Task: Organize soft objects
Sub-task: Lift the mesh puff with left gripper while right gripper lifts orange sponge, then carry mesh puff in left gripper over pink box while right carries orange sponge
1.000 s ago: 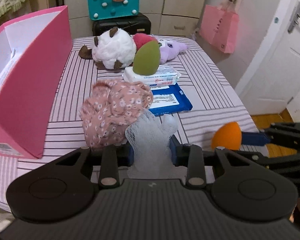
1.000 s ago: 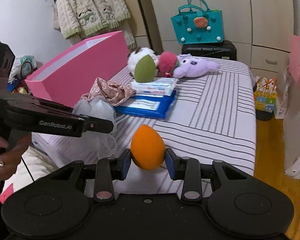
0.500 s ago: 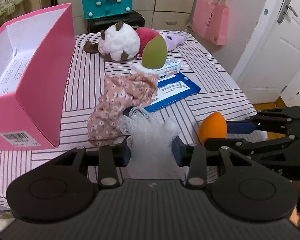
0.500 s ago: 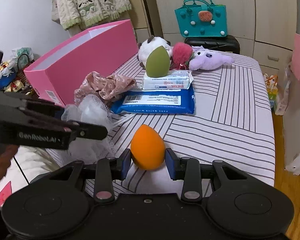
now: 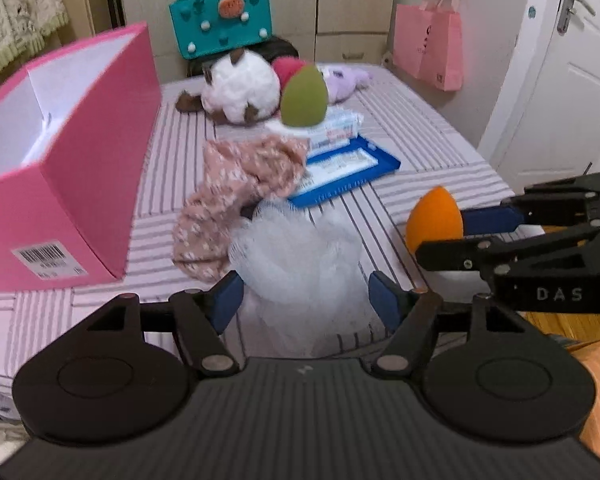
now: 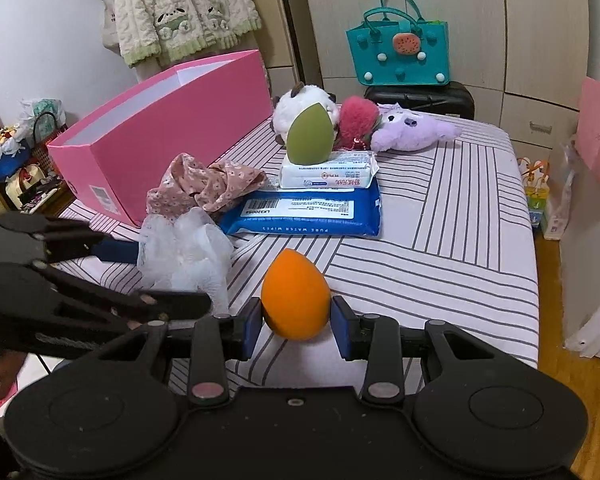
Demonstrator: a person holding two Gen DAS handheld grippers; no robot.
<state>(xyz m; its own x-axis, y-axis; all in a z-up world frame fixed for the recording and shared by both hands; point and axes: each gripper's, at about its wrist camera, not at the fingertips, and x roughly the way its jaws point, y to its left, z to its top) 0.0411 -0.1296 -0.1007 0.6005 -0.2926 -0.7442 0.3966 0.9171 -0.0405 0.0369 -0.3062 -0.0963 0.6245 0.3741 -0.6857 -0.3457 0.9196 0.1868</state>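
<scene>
Meanwhile, at the near edge of the striped bed (image 6: pixel 452 216), we see the left gripper (image 5: pixel 304 294) with its jaws just widened; the white mesh bath pouf (image 5: pixel 300 256) sits between the blue pads, which no longer press it, and bulges forward out of the gap toward the pink box (image 5: pixel 80 184). The pouf is a loose ball with no clear long axis; its front touches the crumpled floral cloth (image 5: pixel 236 192) that lies beside the box.

We find the right gripper (image 6: pixel 296 322) closed on the orange makeup sponge (image 6: pixel 294 294), one pad on each flank. The sponge stands with its long axis upright, pointed tip up and leaning slightly away from the gripper, broad end down between the pads. It hangs over the bed's near edge, well apart from the box.

Beyond the pouf, a green makeup sponge (image 6: pixel 310 136) stands tip-up on a white wipes pack (image 6: pixel 328 174), which rests on a blue wipes pack (image 6: pixel 308 212).
</scene>
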